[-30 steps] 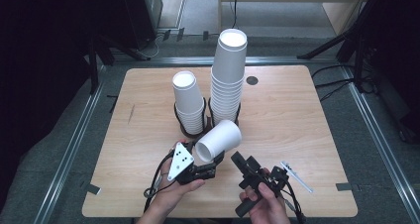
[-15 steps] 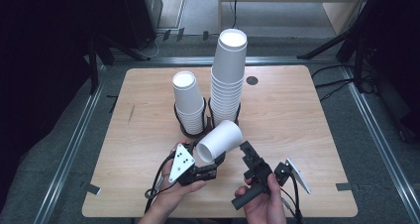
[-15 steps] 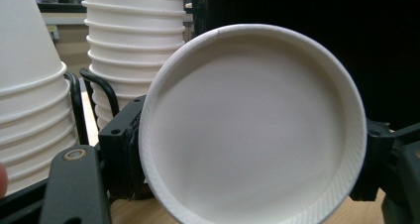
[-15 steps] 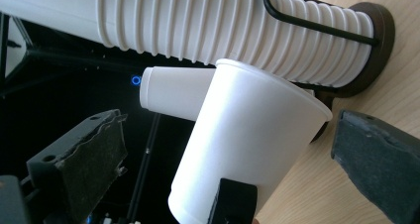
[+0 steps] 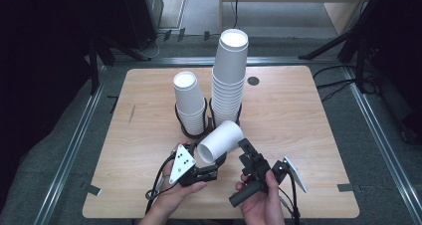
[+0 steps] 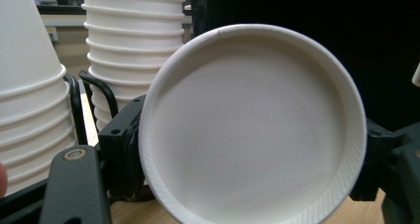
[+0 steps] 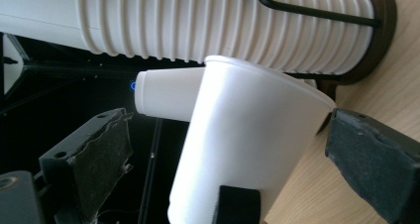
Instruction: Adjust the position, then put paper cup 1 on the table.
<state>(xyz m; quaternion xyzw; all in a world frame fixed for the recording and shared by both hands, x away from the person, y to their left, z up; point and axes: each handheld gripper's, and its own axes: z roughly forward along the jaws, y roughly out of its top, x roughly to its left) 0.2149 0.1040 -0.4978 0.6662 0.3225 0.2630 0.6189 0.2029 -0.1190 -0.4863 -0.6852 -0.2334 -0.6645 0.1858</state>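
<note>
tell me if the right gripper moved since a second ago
Yes. In the high view the right gripper has shifted up toward the held cup and the cup stacks, its jaws just closing around the cup.

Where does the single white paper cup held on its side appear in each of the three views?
High view: the white paper cup lies low of centre, above the left gripper.
Left gripper view: its round base faces the camera, centre.
Right gripper view: its side wall stands centre, between the black jaws.
Shared landmark: the tall ribbed cup stack.

A white paper cup (image 5: 220, 141) is lying tilted above the table, its open mouth facing the person, just before two stacked cup towers.
</note>
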